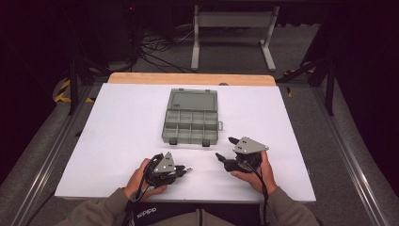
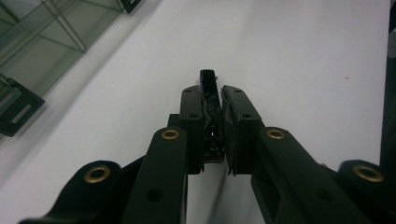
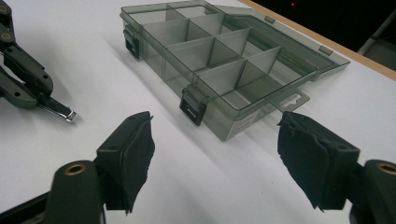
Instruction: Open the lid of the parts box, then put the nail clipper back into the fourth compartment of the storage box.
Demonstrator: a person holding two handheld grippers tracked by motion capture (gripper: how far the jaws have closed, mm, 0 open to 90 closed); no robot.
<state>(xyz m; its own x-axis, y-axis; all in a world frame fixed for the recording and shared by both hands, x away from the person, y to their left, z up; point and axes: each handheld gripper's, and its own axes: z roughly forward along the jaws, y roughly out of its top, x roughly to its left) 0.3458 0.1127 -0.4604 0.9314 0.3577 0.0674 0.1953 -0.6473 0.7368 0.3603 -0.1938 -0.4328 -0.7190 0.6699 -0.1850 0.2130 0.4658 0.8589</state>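
Note:
A grey see-through compartment box (image 1: 190,126) lies open at the middle of the white table (image 1: 122,122), its lid (image 1: 193,100) folded flat toward the far side and its compartments looking empty. Near the front edge, my left gripper (image 1: 186,170) is shut on a small, slim black object with a silver metal end (image 2: 208,79), which pokes out past the pads just above the table. That object (image 3: 63,112) also shows at the left of the right gripper view. My right gripper (image 1: 226,148) stands open with nothing between its pads, just right of the left one, aimed at the box (image 3: 219,60).
A bare wooden strip (image 1: 190,78) runs along the table's far edge. Beyond it stand a metal frame (image 1: 233,33) and loose cables on the floor. Black latches (image 3: 192,106) sit on the box's near wall. White table surface lies to either side of the box.

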